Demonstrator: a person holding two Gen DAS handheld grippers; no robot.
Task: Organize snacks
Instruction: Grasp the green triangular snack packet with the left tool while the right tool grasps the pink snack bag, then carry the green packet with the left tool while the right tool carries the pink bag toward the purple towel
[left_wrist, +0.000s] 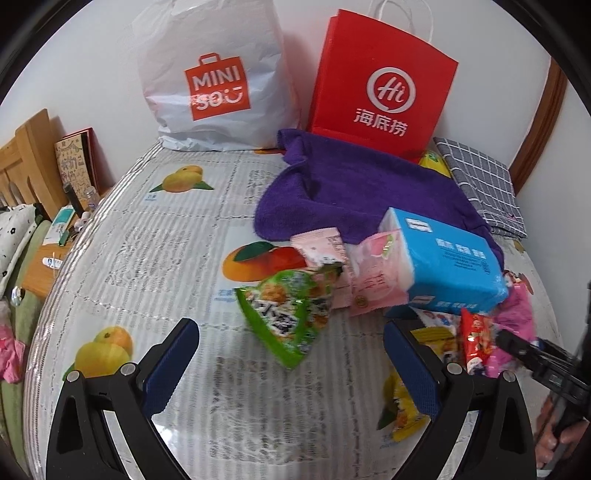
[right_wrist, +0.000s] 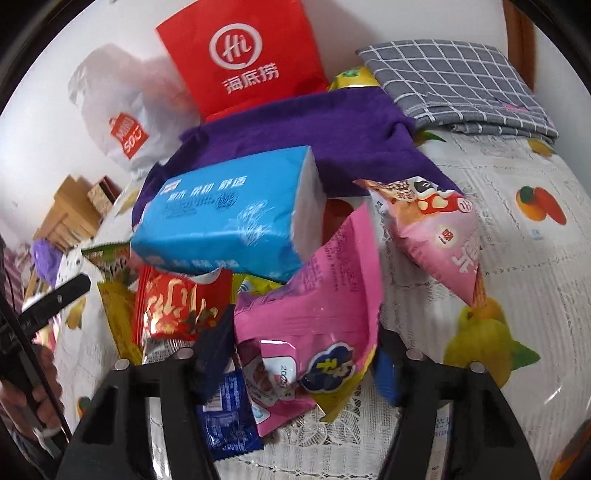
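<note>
The left tongs (left_wrist: 291, 363) stand wide apart with nothing between their pads, low over the counter (left_wrist: 147, 266) and its fruit-print cover. Just ahead of them a green snack packet (left_wrist: 290, 314) is blurred, so whether it rests on the cover or hangs above it cannot be told. A yellow packet (left_wrist: 402, 413) is half hidden behind their right finger.

The right tongs (right_wrist: 299, 362) are spread around a bright pink packet (right_wrist: 314, 306), but the wrapper covers most of both pads, so whether they grip it cannot be told. A dark blue sachet (right_wrist: 229, 413) lies under their left finger, its print too soft to read. Ahead and to the left, a red packet (right_wrist: 177, 306) sits partly under a blue tissue pack (right_wrist: 225, 214), which leans on the heap and hides what is beneath. Ahead and to the right lies a pale pink packet (right_wrist: 443, 240). Beyond the heap, a purple towel (right_wrist: 314, 136) covers the foot of the red paper bag (right_wrist: 243, 55).
</note>
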